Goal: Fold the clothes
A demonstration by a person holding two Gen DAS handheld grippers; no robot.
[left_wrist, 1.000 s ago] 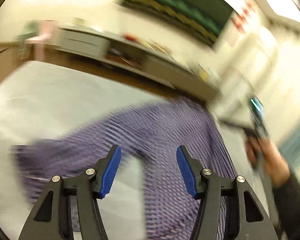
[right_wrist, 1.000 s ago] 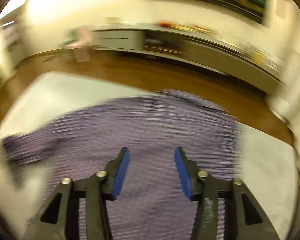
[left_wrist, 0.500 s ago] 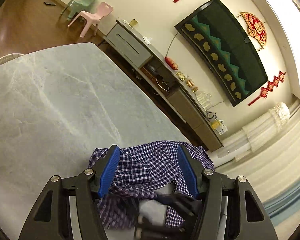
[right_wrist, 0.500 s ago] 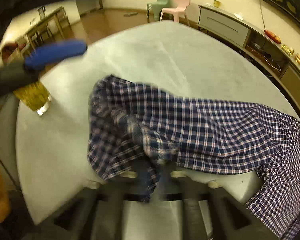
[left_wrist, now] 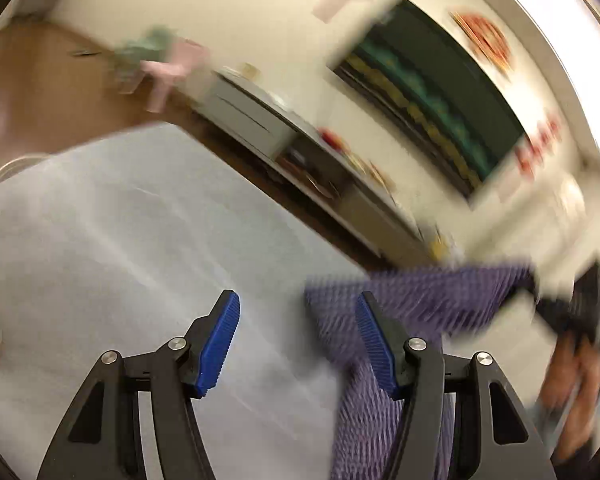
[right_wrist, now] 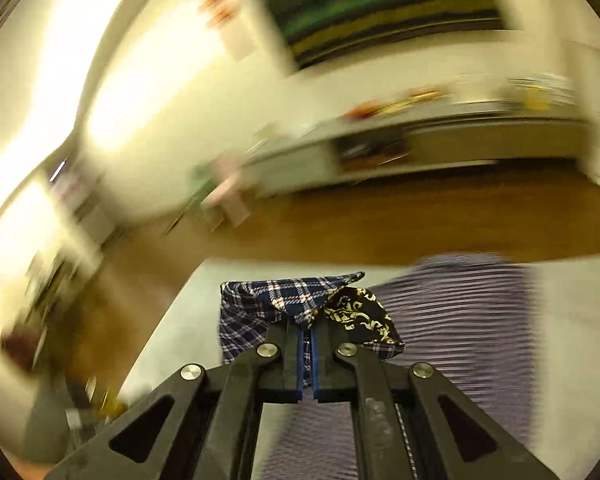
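Since half a second ago the plaid shirt (right_wrist: 288, 300) has come up off the table (left_wrist: 112, 248): it lay spread and crumpled in front of the right gripper (right_wrist: 308, 354), and now a bunched edge of it stands pinched right at that gripper's tips, a dark patterned lining showing just to the right of them. The rest trails away blurred to the right and beneath. The left gripper (left_wrist: 296, 344) has swung aside; the cloth that sat between its fingers is now off its right finger, streaking out toward the person's hand (left_wrist: 572, 368) at far right. Its jaws stand wide with only bare table between them. The right jaws are closed tight on fabric. I judge the shirt is being shaken out, with the folding itself not yet begun.
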